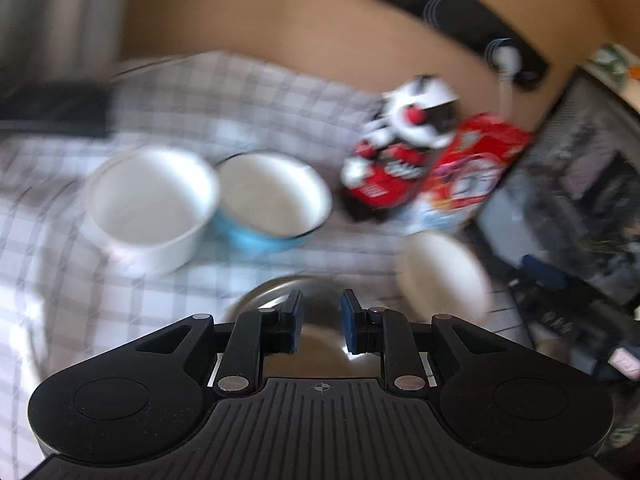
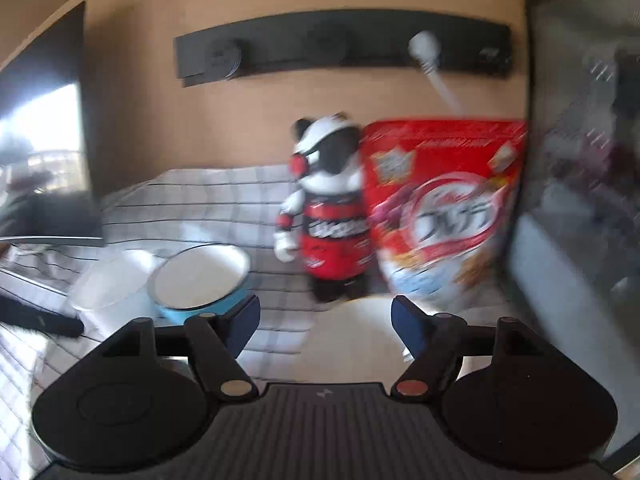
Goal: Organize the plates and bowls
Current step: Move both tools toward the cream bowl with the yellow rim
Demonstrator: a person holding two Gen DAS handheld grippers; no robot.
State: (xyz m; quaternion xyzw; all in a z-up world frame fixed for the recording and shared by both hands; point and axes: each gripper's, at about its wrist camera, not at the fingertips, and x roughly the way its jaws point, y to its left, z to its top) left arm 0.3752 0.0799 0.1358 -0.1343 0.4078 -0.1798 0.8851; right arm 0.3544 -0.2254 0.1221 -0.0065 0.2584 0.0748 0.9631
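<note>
Both views are blurred by motion. My left gripper hangs over a steel bowl, and its metal shows through the narrow gap between the blue pads; nothing is pinched. Beyond stand a white bowl and a blue enamel bowl with a white inside, touching side by side. A cream dish lies to the right. My right gripper stands wide open above a pale dish, with the white bowl and blue bowl to its left.
A checked cloth covers the table. A bear-shaped bottle and a red cereal bag stand at the back right against a tan wall. A black rail with a white ladle hangs above. A dark cabinet closes the right side.
</note>
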